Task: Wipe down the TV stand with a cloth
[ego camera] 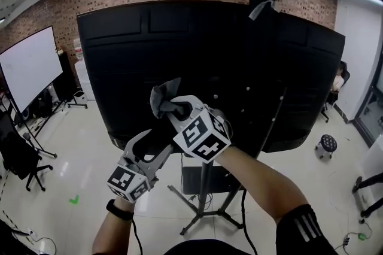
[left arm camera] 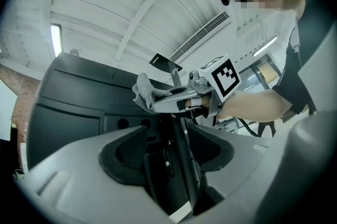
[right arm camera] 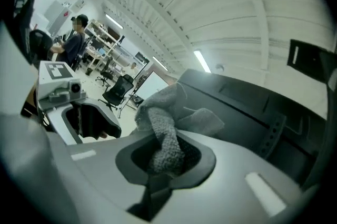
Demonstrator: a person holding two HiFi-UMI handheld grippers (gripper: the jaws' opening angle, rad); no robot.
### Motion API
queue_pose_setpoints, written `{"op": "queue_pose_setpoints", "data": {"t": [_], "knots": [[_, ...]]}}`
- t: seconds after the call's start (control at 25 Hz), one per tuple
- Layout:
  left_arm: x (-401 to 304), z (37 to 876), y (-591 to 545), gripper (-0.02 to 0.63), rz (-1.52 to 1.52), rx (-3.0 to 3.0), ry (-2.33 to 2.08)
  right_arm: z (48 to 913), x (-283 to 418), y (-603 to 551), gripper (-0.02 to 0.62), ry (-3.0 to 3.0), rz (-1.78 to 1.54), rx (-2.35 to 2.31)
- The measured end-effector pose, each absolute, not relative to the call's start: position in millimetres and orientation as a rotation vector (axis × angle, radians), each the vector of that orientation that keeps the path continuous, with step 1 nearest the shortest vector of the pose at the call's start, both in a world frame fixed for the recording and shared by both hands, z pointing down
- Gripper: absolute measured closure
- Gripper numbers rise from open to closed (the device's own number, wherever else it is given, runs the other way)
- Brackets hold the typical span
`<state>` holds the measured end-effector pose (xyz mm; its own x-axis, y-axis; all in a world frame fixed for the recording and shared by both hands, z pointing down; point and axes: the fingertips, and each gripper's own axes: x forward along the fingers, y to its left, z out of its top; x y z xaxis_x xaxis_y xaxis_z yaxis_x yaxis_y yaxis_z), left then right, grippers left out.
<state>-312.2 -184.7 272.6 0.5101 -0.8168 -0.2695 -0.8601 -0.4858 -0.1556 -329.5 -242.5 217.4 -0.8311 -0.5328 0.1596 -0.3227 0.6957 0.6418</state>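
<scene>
Head view looks onto the black back of the TV (ego camera: 227, 56), which fills most of the frame. Under it the upright pole of the TV stand (ego camera: 204, 185) drops to the pale floor (ego camera: 84, 140). The right gripper (ego camera: 172, 108) is clamped on the grey cloth (ego camera: 160, 94) at the TV's lower middle, seemingly touching it, and the pole lies straight below. The left gripper (ego camera: 149, 149) hangs under the TV's bottom edge, its jaws apart and empty.

Office: whiteboard (ego camera: 30, 71), swivel chair (ego camera: 21, 158)

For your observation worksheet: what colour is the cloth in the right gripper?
Grey. The cloth shows best in the right gripper view.
</scene>
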Motion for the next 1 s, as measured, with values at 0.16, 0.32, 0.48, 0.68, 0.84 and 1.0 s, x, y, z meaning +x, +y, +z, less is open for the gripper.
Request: {"op": "queue_pose_setpoints", "data": {"t": [0.16, 0.32, 0.48, 0.68, 0.84, 1.0], "knots": [[-340.5, 279.7, -182.7, 0.333, 0.231, -2.483, 1.441, 224.5, -367.8, -263.1, 0.565, -2.293, -1.103, 0.712], [-354.2, 290.0, -185.1, 0.333, 0.236, -2.502, 1.444, 224.4, -392.2, -281.9, 0.565, -2.017, -1.304, 0.744], [-361.7, 292.8, -190.3, 0.333, 0.257, -2.508, 1.443, 226.9, -405.9, -299.5, 0.565, -1.86, -1.358, 0.749], [-362.1, 288.9, -193.3, 0.334, 0.281, -2.531, 1.427, 229.7, -410.0, -304.1, 0.565, -1.815, -1.361, 0.737], [-353.2, 286.1, -195.5, 0.334, 0.285, -2.541, 1.394, 233.6, -390.7, -308.0, 0.565, -1.776, -1.345, 0.74], [-337.7, 283.2, -199.1, 0.333, 0.291, -2.567, 1.349, 233.8, -360.7, -315.1, 0.566, -1.661, -1.355, 0.764]]}}
